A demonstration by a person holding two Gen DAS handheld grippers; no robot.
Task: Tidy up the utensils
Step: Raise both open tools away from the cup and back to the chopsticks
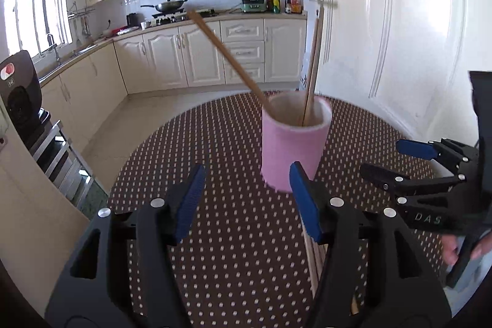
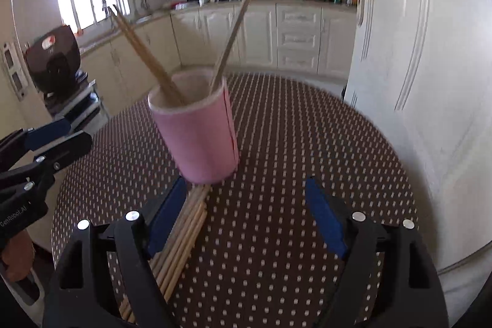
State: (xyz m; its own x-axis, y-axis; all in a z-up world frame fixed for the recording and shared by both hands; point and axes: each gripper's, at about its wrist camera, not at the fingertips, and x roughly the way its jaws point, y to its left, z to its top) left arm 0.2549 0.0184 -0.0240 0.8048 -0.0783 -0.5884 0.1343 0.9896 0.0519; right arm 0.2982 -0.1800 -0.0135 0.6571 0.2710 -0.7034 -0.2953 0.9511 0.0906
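Standing upright on dotted tablecloth [image 2: 276, 143], pink cup [image 2: 200, 140] holding chopsticks [image 2: 147, 57] leaning out over rim; one pair slanting one way, another stick [image 2: 236, 23] tilting opposite. Loose bundle of chopsticks [image 2: 181, 235] lying flat on cloth, far ends touching cup base, near ends running under right gripper's [image 2: 246, 220] left finger. Right gripper hovering with jaws spread wide, nothing between pads. Left gripper [image 1: 246, 202] facing cup, jaws moderately apart, gripping nothing. Kitchen cabinets [image 1: 200, 54] sitting behind table.
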